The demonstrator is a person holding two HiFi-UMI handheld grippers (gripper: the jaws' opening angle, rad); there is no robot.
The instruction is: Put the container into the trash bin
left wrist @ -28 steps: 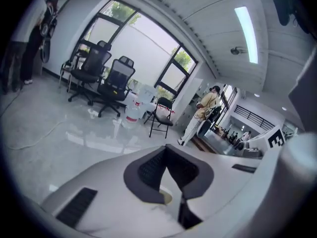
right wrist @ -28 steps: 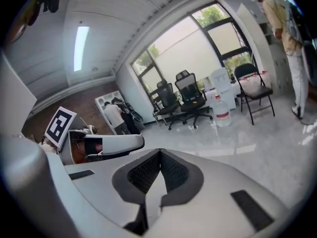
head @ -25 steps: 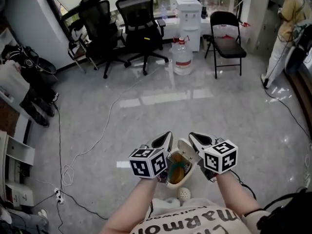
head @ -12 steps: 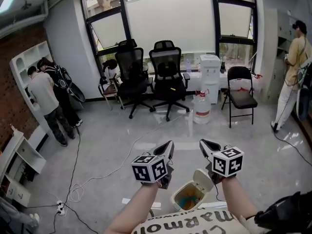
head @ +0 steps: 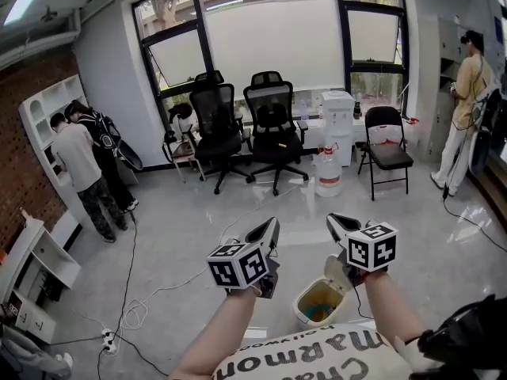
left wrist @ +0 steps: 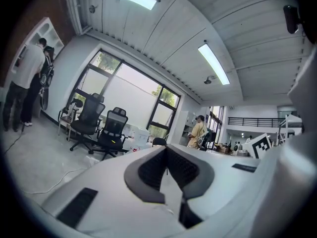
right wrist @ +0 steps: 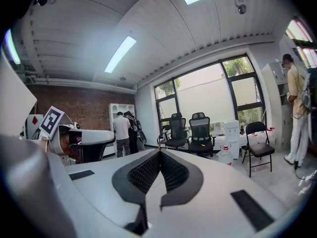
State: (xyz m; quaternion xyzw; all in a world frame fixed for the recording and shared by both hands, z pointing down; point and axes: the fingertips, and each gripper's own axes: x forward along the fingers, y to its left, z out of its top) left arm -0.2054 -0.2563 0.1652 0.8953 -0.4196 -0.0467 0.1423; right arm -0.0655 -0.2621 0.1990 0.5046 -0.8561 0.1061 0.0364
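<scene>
Bin (head: pixel 302 313), a small round cream plastic tub, stands on the glossy grey floor (head: pixel 198 228), showing between the two forearms with its lid (head: pixel 336 273) tipped up on the far right side. Orange and teal shapes lie inside, and I cannot tell which of them, if any, is the container. Both bare forearms reach forward side by side, about level, well above the floor. The left gripper (head: pixel 268 233) is clenched on nothing; its own view shows dark ribbed pads (left wrist: pixel 151 169) pressed together inside a smooth white shell. The right gripper (head: pixel 339 225) is likewise clenched and empty, its ribbed pads (right wrist: pixel 144 175) meeting at a thin seam. Each carries a white cube (head: pixel 238 265) printed with black square markers.
</scene>
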